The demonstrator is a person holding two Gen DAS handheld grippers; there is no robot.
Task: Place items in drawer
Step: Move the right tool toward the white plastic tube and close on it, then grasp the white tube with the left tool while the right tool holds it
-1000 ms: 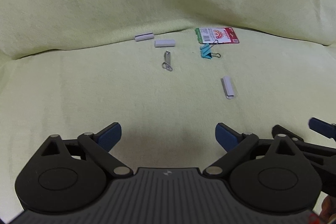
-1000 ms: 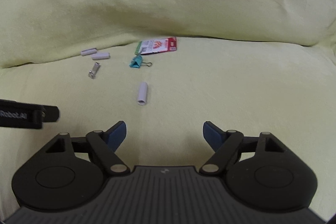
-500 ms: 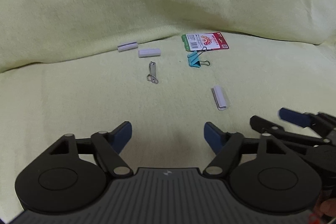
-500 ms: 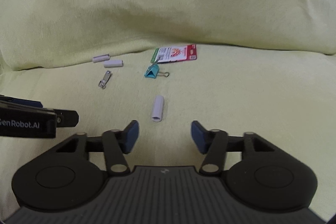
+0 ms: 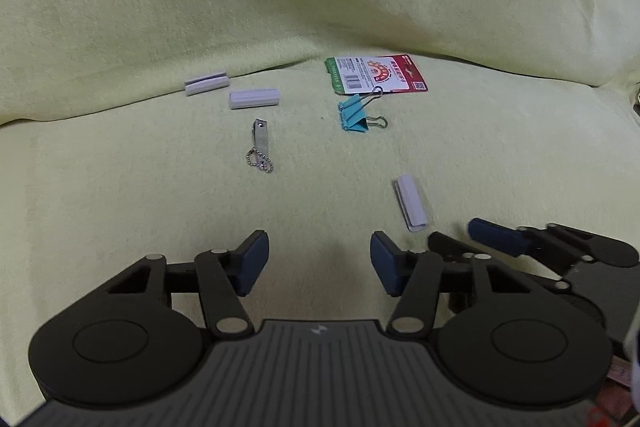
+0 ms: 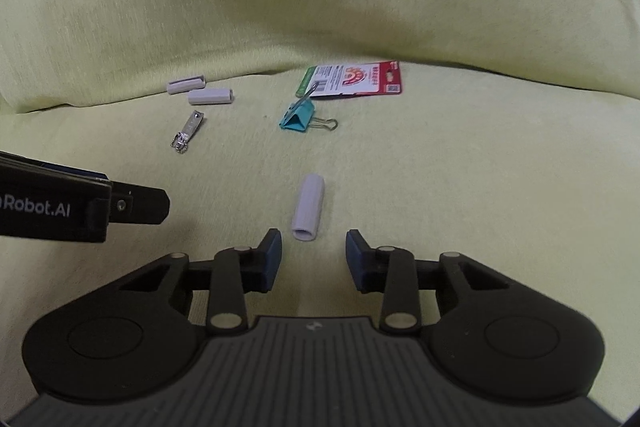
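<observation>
Closer now than a second ago, the right gripper [image 6: 314, 255] has narrowed its empty fingers, whose tips flank the near end of a grey clip [image 6: 307, 207] without touching it. Everything lies on a yellow-green cloth [image 6: 460, 167]. Left gripper [image 5: 319, 262], at the cloth's near edge, holds its fingers moderately apart around nothing. Toward the far fold lie a red card [image 5: 376, 75], a teal binder clip [image 5: 354, 115], two grey clips [image 5: 253, 98], and a nail clipper [image 5: 260, 139].

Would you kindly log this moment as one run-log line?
right gripper: open, at grey clip | left gripper: open, empty | drawer: unseen
</observation>
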